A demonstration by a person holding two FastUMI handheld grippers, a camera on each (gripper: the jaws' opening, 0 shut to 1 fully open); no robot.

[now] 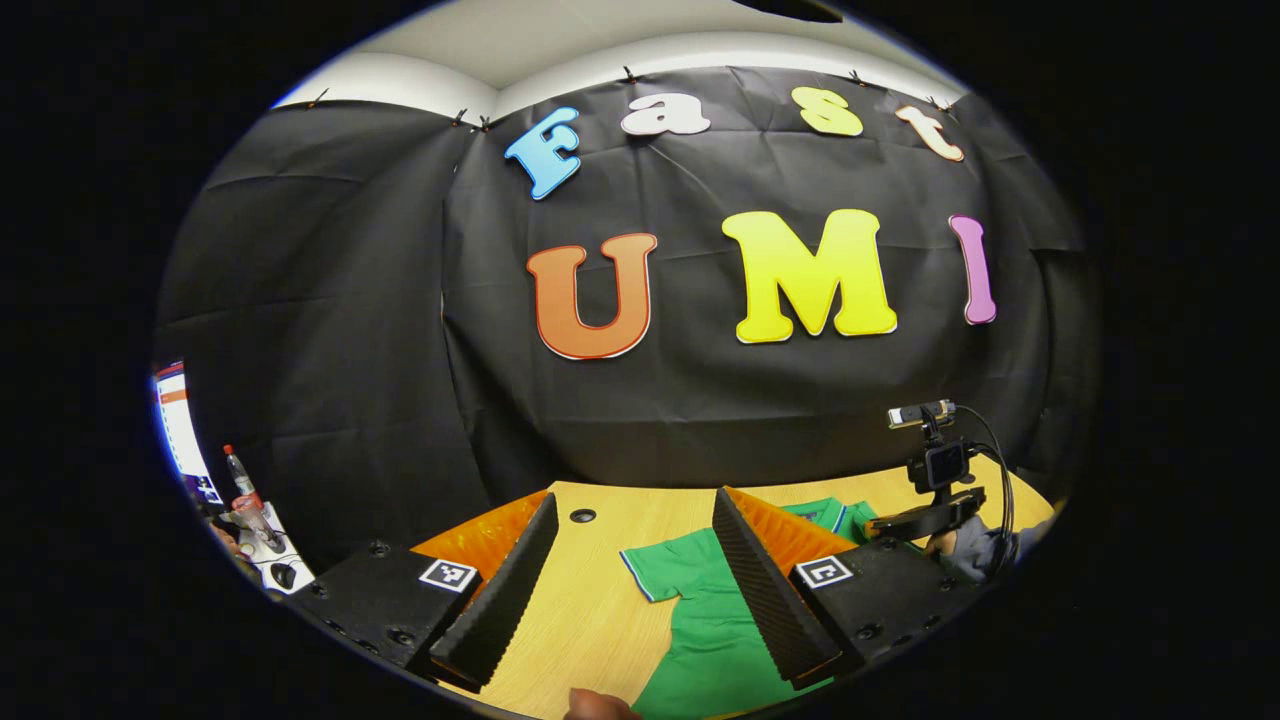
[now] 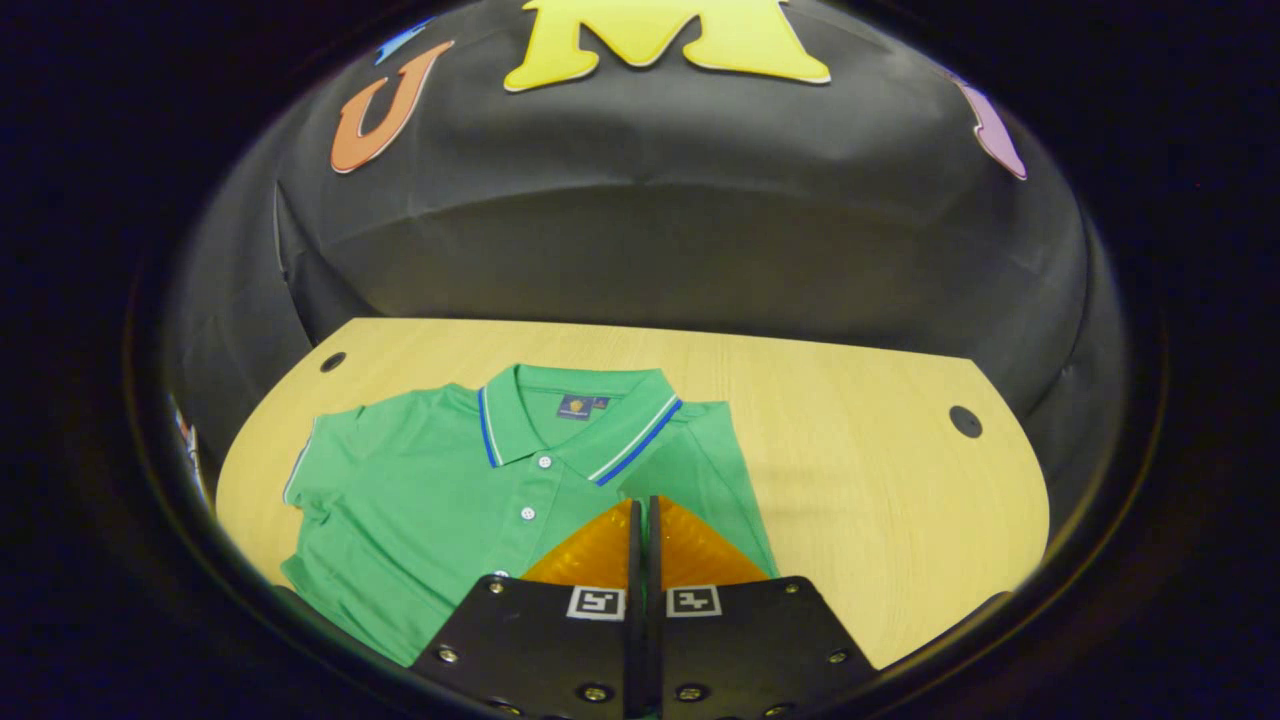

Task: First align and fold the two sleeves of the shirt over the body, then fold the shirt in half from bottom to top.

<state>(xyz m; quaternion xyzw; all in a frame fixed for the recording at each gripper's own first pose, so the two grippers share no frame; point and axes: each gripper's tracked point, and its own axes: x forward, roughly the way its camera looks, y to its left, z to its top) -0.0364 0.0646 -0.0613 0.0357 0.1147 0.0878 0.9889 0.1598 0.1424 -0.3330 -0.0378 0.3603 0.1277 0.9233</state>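
Green polo shirt (image 2: 430,500) lies flat, collar toward the desk's far edge | right sleeve looks already folded in, left sleeve (image 2: 320,450) still out | left gripper (image 1: 625,590) hovers wide open, holding nothing | right gripper (image 2: 642,520) closed over shirt; whether it pinches cloth, cannot tell | next: likely take left sleeve | bare desk (image 2: 880,480) right of shirt.

A recording booth: black cloth wall (image 1: 330,330), wooden table (image 2: 850,440), mounted camera rig (image 1: 940,465) (cables trailing).
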